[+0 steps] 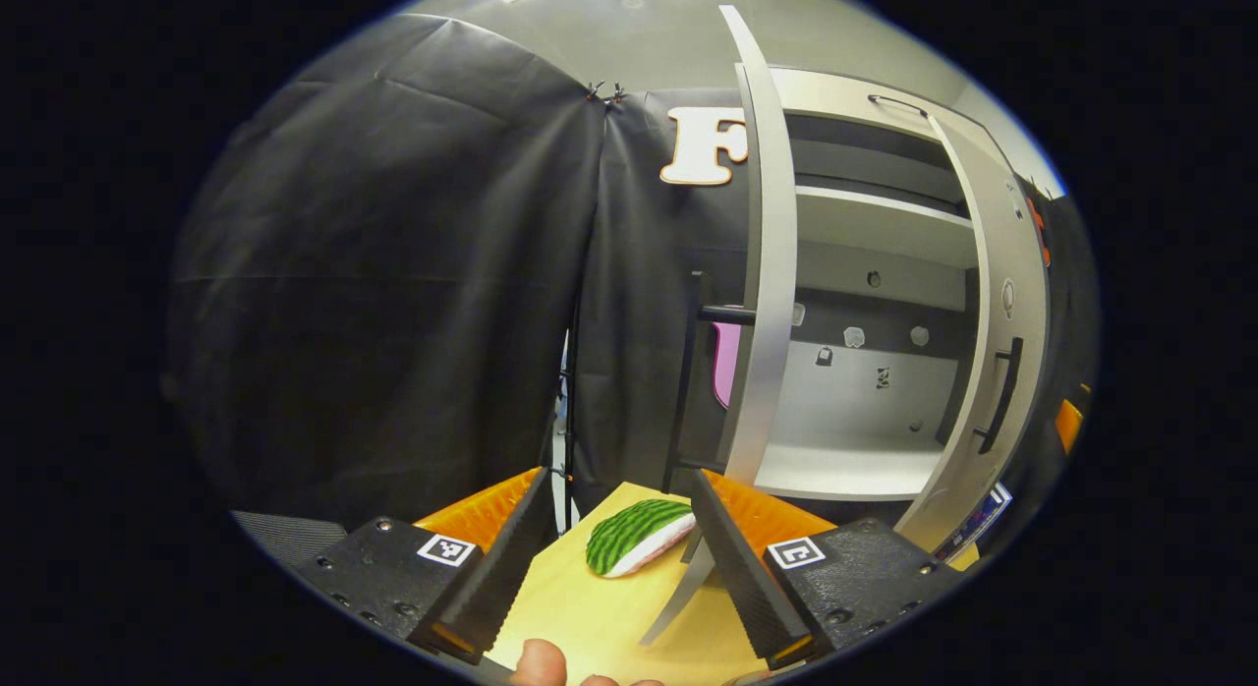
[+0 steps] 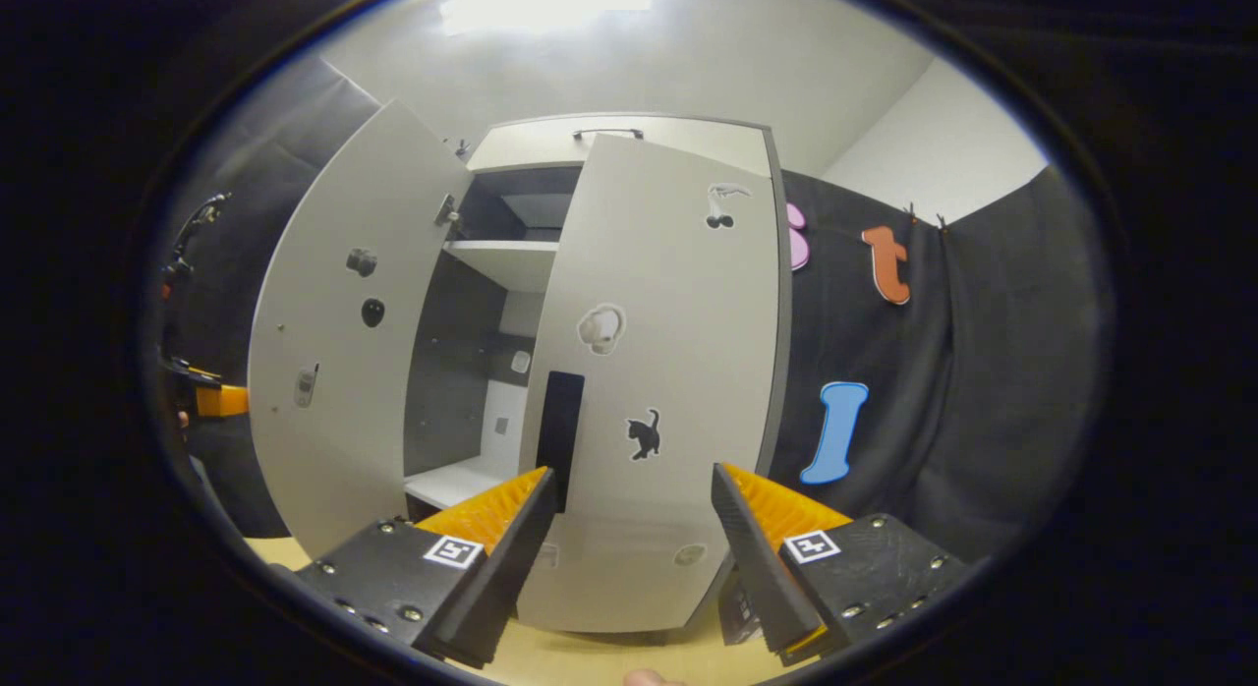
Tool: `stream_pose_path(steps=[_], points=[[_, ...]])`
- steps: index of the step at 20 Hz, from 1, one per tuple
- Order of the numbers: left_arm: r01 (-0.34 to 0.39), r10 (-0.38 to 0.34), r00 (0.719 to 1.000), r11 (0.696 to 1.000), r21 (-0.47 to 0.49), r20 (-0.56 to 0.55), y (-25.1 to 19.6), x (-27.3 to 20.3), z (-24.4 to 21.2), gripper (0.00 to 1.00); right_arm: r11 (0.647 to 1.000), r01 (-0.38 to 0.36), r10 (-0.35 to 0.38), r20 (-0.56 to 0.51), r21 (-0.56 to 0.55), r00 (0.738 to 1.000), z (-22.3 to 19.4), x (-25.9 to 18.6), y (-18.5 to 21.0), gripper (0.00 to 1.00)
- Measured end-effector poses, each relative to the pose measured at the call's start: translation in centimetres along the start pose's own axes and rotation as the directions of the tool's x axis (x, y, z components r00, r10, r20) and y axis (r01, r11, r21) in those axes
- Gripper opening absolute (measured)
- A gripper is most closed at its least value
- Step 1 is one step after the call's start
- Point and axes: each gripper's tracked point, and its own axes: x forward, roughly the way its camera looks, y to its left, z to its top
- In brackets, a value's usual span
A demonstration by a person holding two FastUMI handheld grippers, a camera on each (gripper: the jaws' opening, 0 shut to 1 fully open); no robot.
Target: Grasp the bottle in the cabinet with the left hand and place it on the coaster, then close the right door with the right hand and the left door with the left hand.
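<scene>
In the left gripper view my left gripper (image 1: pixel 619 558) is open above the yellow table (image 1: pixel 590 617), with nothing between its fingers. Just beyond its fingertips lies a watermelon-patterned coaster (image 1: pixel 639 536) with a bare top. The grey cabinet (image 1: pixel 845 460) stands behind it, and its left door (image 1: pixel 771 273) shows edge-on. The right door (image 1: pixel 1002 352) is swung partway in. In the right gripper view my right gripper (image 2: pixel 629 539) is open, close in front of the right door (image 2: pixel 668 371). That door's black handle (image 2: pixel 560 430) sits just past the left fingertip. The left door (image 2: pixel 334 371) stands wide open.
The cabinet's lower shelf (image 1: pixel 845 460) and upper shelf (image 2: pixel 511 258) look bare. Small stickers dot both doors. The other gripper (image 2: pixel 211 401) shows orange at the far left of the right gripper view. Black cloth walls surround the cabinet. A person's fingertip (image 1: pixel 536 661) pokes in at the bottom edge.
</scene>
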Motion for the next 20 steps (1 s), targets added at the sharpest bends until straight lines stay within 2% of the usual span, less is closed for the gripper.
stream_pose_path(steps=[5, 6, 7, 10, 12, 13, 14, 16, 17, 18, 20], points=[[0.005, -0.006, 1.0, 1.0, 0.016, 0.009, 0.2, 0.1, 0.1, 0.93, 1.0, 0.01, -0.01, -0.012, 0.021, 1.0, -0.6, 0.1, -0.8, 0.95], [0.008, -0.009, 1.0, 1.0, 0.02, 0.012, 0.2, 0.2, 0.1, 0.93, 1.0, 0.012, -0.012, -0.014, 0.026, 1.0, -0.7, 0.0, -0.9, 0.93], [0.012, -0.013, 1.0, 1.0, 0.023, 0.013, 0.2, 0.3, 0.0, 0.92, 0.999, 0.016, -0.016, -0.015, 0.028, 1.0, -0.8, 0.1, -1.1, 0.95], [0.026, -0.027, 1.0, 0.999, 0.02, 0.012, -0.2, 0.5, -0.1, 0.92, 0.999, 0.022, -0.022, -0.022, 0.029, 1.0, -1.2, 0.3, -1.4, 0.93], [0.028, -0.028, 1.0, 1.0, 0.003, 0.004, -0.5, 0.5, -0.3, 0.92, 0.999, 0.021, -0.02, -0.024, 0.034, 1.0, -1.3, 0.3, -1.5, 0.95], [0.03, -0.03, 1.0, 1.0, -0.007, 0.004, -0.6, 0.4, -0.3, 0.87, 0.999, 0.02, -0.019, -0.023, 0.035, 1.0, -1.3, 0.4, -1.5, 0.93], [0.035, -0.035, 0.999, 0.999, -0.013, 0.005, -0.8, 0.5, -0.3, 0.87, 0.999, 0.019, -0.018, -0.022, 0.035, 1.0, -1.3, 0.4, -1.5, 0.95], [0.042, -0.042, 0.999, 0.999, -0.023, 0.003, -1.0, 0.5, -0.4, 0.87, 0.999, 0.014, -0.013, -0.021, 0.034, 1.0, -1.3, 0.4, -1.4, 0.93], [0.048, -0.048, 0.999, 0.999, -0.024, 0.0, -1.2, 0.4, -0.4, 0.92, 0.999, 0.01, -0.009, -0.021, 0.034, 1.0, -1.3, 0.4, -1.3, 0.93], [0.057, -0.057, 0.998, 0.998, -0.023, 0.0, -1.3, 0.4, -0.5, 0.87, 0.999, 0.007, -0.006, -0.022, 0.033, 1.0, -1.4, 0.6, -1.2, 0.93], [0.08, -0.08, 0.997, 0.997, -0.019, -0.002, -1.5, 0.4, -0.5, 0.87, 0.999, 0.003, -0.003, -0.023, 0.033, 1.0, -1.4, 0.5, -1.2, 0.93]])
